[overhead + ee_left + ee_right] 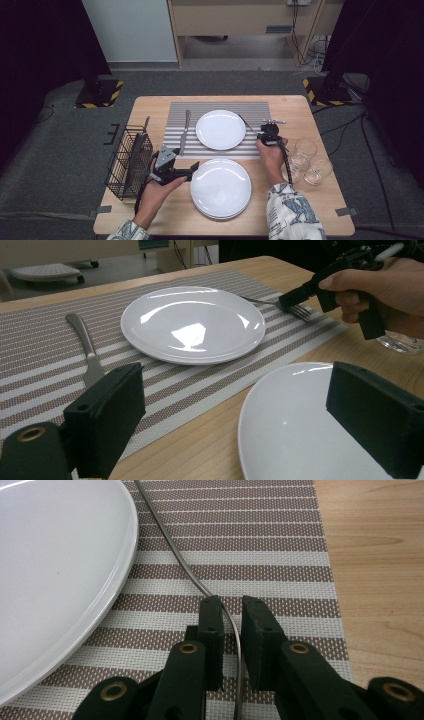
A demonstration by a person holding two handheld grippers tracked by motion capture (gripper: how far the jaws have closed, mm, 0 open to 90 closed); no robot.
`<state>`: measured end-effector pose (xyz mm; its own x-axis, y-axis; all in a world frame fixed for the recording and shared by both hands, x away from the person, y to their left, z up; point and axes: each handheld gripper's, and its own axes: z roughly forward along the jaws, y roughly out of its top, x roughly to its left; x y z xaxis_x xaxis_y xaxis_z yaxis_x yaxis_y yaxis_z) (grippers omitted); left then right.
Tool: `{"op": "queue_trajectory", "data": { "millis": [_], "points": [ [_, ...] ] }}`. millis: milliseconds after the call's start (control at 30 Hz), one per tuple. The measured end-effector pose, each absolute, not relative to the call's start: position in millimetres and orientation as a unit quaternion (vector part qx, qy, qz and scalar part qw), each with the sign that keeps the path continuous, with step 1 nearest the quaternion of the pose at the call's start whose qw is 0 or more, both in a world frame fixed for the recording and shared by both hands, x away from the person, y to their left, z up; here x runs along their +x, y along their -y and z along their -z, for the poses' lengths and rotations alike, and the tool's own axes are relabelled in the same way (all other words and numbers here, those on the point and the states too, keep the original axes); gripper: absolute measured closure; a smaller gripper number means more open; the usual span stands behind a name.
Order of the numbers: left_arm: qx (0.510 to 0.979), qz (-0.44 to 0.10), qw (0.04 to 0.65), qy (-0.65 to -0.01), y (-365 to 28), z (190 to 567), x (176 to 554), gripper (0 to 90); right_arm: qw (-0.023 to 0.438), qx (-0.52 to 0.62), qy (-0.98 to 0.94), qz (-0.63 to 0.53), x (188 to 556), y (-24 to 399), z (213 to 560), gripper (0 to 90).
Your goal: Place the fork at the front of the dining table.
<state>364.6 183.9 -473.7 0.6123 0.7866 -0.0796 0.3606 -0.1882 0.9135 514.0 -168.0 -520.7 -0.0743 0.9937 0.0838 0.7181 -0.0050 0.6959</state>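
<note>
So the left gripper (pixel 192 171) just sits wide open at the near plate's (pixel 220 188) left rim, nothing in it; the right gripper (pixel 231 611) is pinched on the fork (pixel 165 534) near its tines, handle running away along the far plate's (pixel 60 575) right edge, over the mat (pixel 260 545); right hand's level, wrist straight.
</note>
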Motion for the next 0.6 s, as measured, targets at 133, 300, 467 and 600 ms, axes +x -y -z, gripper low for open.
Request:
{"op": "queue_trajectory", "data": {
  "millis": [133, 300, 467, 600],
  "points": [
    [0.741, -0.21, 0.507, -0.387, -183.6, 473.5, 364.3, 8.1, 0.23, 0.638, -0.671, -0.3, 514.1, 168.6, 521.1, 80.1],
    [0.743, -0.21, 0.505, -0.385, -182.2, 473.9, 364.0, 8.1, 0.232, 0.636, -0.672, -0.299, 513.4, 167.5, 520.7, 82.5],
    [0.742, -0.211, 0.506, -0.385, -182.7, 473.4, 364.0, 8.2, 0.224, 0.642, -0.667, -0.305, 511.8, 165.9, 520.7, 85.9],
    [0.743, -0.211, 0.506, -0.384, -182.3, 473.5, 363.9, 8.3, 0.208, 0.648, -0.661, -0.315, 510.9, 164.9, 520.2, 85.7]
  ]
}}
